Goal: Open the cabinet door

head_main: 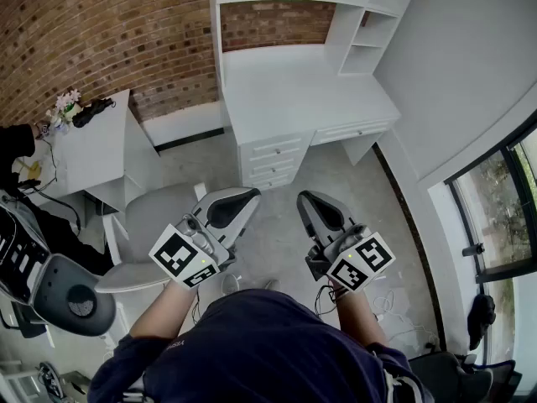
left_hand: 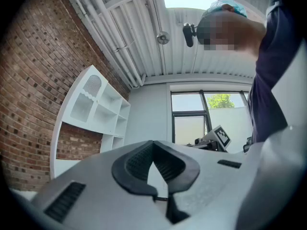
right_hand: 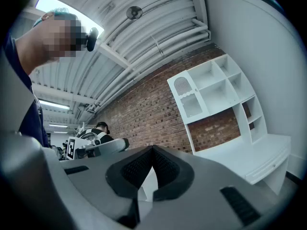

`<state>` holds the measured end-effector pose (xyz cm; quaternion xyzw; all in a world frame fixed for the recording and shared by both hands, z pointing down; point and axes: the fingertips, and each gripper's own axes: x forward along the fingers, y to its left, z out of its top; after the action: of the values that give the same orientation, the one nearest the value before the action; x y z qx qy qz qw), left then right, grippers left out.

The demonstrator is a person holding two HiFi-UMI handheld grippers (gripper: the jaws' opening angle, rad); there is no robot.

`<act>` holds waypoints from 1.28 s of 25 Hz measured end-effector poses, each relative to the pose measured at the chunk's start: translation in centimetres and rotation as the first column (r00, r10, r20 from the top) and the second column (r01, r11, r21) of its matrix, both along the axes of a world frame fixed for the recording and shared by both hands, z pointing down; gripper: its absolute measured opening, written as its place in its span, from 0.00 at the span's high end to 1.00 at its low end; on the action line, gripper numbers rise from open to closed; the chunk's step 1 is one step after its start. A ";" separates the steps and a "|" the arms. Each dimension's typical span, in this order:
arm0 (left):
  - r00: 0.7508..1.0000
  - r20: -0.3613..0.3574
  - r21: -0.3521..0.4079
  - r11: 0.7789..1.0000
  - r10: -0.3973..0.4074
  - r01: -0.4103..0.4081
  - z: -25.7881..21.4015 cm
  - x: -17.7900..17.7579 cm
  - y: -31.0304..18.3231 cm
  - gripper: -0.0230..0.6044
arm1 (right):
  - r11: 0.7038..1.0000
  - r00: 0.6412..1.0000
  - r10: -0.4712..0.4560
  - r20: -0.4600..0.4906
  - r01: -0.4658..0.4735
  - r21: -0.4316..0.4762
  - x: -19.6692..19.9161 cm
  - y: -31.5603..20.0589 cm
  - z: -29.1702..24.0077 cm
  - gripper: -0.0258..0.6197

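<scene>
- left claw (head_main: 250, 195): clenched, tips together, empty
- right claw (head_main: 303, 197): clenched too, holding nothing
- cabinet door (right_hand: 182, 86): well ahead of both, above the tabletop (head_main: 285, 91) (mostly cut off in head view)

The head view looks steeply down from above the person, well back from the white desk (head_main: 294, 91) at 12 o'clock, with the left gripper (head_main: 246, 196) near at 7 and the right gripper (head_main: 305, 198) near at 5. Each gripper view sits just behind its own jaws and looks along them toward the desk. The left gripper view has the shelf unit (left_hand: 96, 109) at 9 o'clock and the right gripper view has it at 3. All three views share that unit. Each gripper view also catches the other gripper, at 4 and at 8.
</scene>
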<state>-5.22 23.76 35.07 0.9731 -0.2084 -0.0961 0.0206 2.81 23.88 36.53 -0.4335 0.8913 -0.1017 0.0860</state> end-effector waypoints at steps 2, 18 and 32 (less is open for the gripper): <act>1.000 0.003 -0.001 1.000 -0.006 0.006 0.1 0.8 0.3 0.96 | 1.000 1.000 -0.006 0.000 0.006 0.002 0.7 0.3 0.1 0.92; 0.999 0.020 0.004 0.999 -0.046 0.045 0.1 8.6 0.6 0.96 | 0.999 0.997 -0.039 0.062 0.040 -0.005 9.1 -0.2 0.0 0.92; 0.999 -0.017 -0.005 0.999 -0.042 0.042 1.3 10.3 -8.8 0.96 | 1.000 0.999 -0.016 0.033 0.017 -0.006 11.4 -8.7 0.9 0.92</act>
<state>5.11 14.91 36.36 0.9676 -0.2289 -0.1045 0.0226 14.20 15.16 37.43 -0.4247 0.8930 -0.1125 0.0982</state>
